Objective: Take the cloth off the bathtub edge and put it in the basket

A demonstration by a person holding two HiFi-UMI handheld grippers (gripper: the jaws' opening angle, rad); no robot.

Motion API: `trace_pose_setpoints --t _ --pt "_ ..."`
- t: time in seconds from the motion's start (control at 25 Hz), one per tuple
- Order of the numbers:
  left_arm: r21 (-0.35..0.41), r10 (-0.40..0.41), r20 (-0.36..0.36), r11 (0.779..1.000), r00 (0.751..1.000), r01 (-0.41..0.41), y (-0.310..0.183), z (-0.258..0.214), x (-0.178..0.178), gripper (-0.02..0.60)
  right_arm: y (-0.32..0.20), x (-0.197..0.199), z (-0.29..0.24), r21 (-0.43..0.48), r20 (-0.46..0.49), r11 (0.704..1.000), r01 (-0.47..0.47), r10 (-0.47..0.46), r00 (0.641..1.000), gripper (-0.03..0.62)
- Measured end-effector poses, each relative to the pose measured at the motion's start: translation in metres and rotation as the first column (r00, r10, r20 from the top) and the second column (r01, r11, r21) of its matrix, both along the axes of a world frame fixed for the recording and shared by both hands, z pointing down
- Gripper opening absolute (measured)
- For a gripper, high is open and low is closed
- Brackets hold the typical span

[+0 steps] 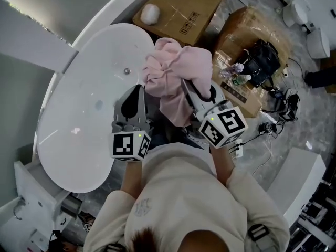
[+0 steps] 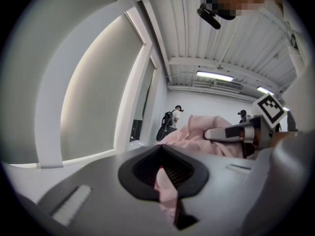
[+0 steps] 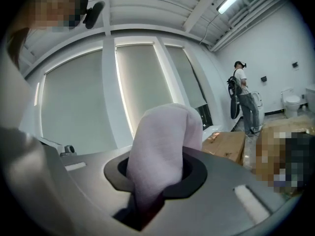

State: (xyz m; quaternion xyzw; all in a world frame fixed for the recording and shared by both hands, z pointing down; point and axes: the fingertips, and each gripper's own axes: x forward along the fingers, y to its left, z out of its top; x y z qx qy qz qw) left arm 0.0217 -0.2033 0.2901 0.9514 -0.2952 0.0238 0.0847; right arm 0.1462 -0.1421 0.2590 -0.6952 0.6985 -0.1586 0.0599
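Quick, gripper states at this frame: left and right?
Left gripper: closed on the pink cloth.
Right gripper: closed on the same pink cloth.

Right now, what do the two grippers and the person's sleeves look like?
Both the left gripper and the right gripper have smooth grey bodies that narrow toward the jaws. Each carries a white cube with black square markers. The left gripper view shows black ribbed pads inside the jaws. The person wears a cream long-sleeved top.
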Motion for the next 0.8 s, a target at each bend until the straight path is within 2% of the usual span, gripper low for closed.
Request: trace_pose_setpoints --t 0.2,0.36,0.6,0.8 --pt "0.006 0.09 -0.014 0.996 0.996 -0.09 0.044 -0.005 0.052 0.049 0.059 0.046 -0.004 0.002 -0.018 0.996 -0.093 0.093 0.995 0.086" --pt "0.007 0.2 -0.025 0.98 0.98 -0.2 0.078 -0.002 0.095 0.049 0.108 0.078 -0.001 0.004 -0.017 0.98 -0.201 0.201 0.979 0.086" --pt "-0.001 0.351 -0.025 0.936 0.936 -0.351 0.135 0.002 0.152 0.049 0.175 0.116 0.005 -0.005 -0.01 0.943 -0.331 0.331 0.943 0.086" --pt "-0.016 0.461 -0.016 0.887 0.887 -0.461 0.17 0.008 0.182 0.049 0.211 0.128 0.01 -0.012 0.003 0.908 -0.418 0.418 0.909 0.086"
